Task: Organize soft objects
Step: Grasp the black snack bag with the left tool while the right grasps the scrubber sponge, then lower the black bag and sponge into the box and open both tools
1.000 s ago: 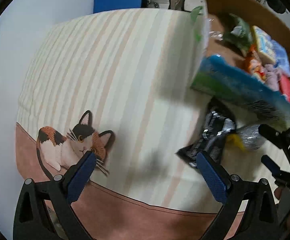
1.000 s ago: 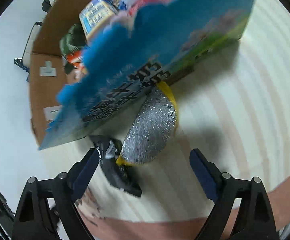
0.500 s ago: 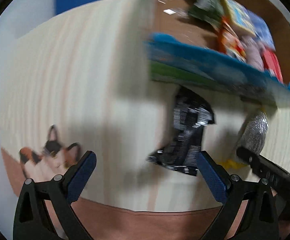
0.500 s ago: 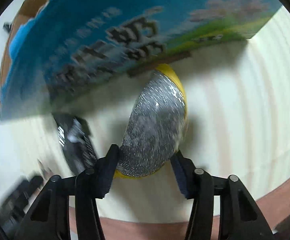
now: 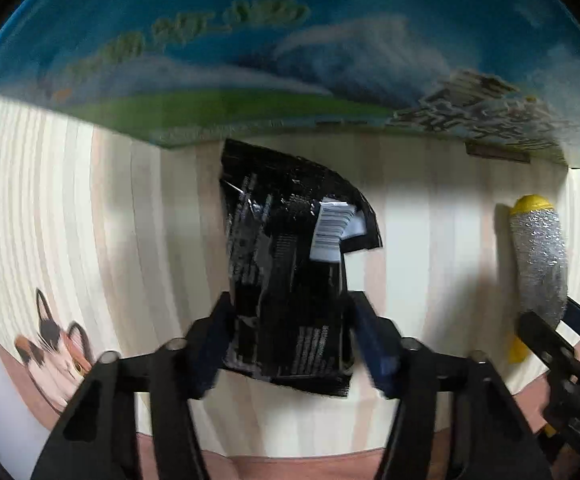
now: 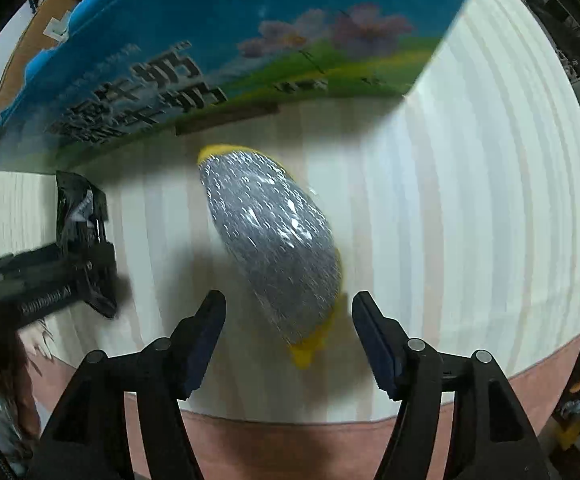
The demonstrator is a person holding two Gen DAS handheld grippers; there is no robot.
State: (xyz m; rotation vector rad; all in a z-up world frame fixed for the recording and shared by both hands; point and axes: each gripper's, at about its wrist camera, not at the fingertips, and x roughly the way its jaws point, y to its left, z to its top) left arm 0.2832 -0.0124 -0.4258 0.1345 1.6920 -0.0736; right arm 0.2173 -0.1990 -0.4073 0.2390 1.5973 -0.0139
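Soft packets are what both tools are reaching for: a black foil packet (image 5: 290, 276) lies flat on the striped surface (image 5: 89, 208) directly in front of the left hand-held gripper (image 5: 290, 340), and a silver mesh scrubber with yellow ends (image 6: 273, 248) lies at a slant before the right hand-held gripper (image 6: 285, 340). The left jaws stand around the packet's near end, pads at or just beside its two edges; whether they already press it I cannot tell through the blur. The right jaws are spread apart, with the scrubber's lower yellow tip between them and clear gaps on both sides, so nothing is grasped there. To do this well, I would judge that the left should close slowly on the packet's flat near edge, since crinkled foil is slippery and thin and may buckle or slide out. The right should advance until the pads bracket the bulging silver middle, not the narrow yellow tip, then squeeze gently, as the mesh looks springy and compressible. The packet is glossy, wrinkled, printed with white text and a barcode label (image 5: 330, 232). The scrubber is oval, glittering and coarse. Behind both rises a blue and green printed box (image 6: 249, 40), close above them, so lifts should clear its lower edge.
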